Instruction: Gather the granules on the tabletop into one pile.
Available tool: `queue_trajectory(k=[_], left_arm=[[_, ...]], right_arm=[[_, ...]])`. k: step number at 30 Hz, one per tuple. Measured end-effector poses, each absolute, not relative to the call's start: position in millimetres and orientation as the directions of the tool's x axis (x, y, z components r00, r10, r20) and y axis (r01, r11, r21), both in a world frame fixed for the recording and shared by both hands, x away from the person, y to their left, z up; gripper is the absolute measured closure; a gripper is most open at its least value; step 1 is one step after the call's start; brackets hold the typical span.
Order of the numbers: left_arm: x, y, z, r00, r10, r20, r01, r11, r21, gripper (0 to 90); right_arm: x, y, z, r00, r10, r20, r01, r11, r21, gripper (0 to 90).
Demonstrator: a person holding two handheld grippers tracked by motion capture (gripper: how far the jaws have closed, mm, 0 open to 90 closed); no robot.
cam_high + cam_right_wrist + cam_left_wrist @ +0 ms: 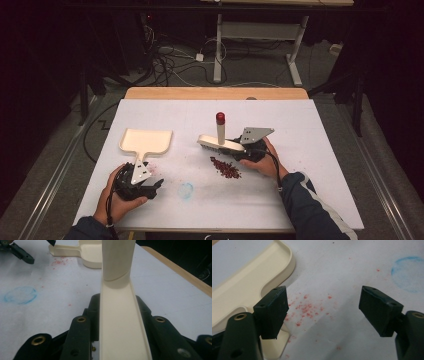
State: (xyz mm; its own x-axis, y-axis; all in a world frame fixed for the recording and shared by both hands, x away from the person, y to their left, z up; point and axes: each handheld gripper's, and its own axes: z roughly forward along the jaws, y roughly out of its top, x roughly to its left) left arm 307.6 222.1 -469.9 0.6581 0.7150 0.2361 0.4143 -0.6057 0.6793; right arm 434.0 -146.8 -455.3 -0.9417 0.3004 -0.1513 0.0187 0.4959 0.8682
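A cream dustpan (pixel 146 140) (pixel 244 282) lies left of centre, its handle pointing toward me. My left gripper (pixel 150 184) (pixel 324 307) rests low beside that handle, open, with nothing between the jaws; the left jaw sits against the handle's edge. A cream brush (pixel 220 144) (pixel 117 270) with an upright handle and a red tip (pixel 220 118) stands right of centre. My right gripper (pixel 247 149) (pixel 117 305) is shut on the brush's body from the right. A pile of small red bits (pixel 225 168) lies just in front of the brush.
A blue ring mark (pixel 186 190) (pixel 408 273) (pixel 21 295) and faint red smears (pixel 305 310) stain the white table cover (pixel 300 130). A wooden table edge (pixel 215 93) runs along the far side. Cables and a desk frame lie on the floor beyond.
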Motion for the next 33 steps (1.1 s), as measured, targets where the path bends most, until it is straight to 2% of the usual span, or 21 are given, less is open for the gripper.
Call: queue_trajectory(k=[8, 14, 22, 25, 33], left_arm=[[307, 221, -470, 0.664, 0.708, 0.241, 0.411, -0.615, 0.673, 22.6], [306, 220, -470, 0.666, 0.705, 0.243, 0.408, -0.617, 0.673, 22.5], [306, 220, -469, 0.665, 0.706, 0.242, 0.406, -0.614, 0.676, 22.5], [306, 221, -469, 0.664, 0.707, 0.242, 0.405, -0.612, 0.679, 22.5], [306, 221, -469, 0.664, 0.707, 0.244, 0.405, -0.615, 0.677, 22.6]], right_arm=[[408, -155, -452, -0.96, 0.23, -0.162, -0.021, 0.514, 0.858, 67.5], [402, -164, -447, -0.952, 0.243, -0.184, -0.034, 0.515, 0.856, 67.5], [403, -175, -431, -0.912, 0.346, -0.221, -0.034, 0.473, 0.88, 67.5], [404, -180, -426, -0.891, 0.404, -0.209, -0.009, 0.443, 0.896, 67.5], [413, -189, -435, -0.798, 0.556, -0.233, 0.071, 0.471, 0.879, 67.5]])
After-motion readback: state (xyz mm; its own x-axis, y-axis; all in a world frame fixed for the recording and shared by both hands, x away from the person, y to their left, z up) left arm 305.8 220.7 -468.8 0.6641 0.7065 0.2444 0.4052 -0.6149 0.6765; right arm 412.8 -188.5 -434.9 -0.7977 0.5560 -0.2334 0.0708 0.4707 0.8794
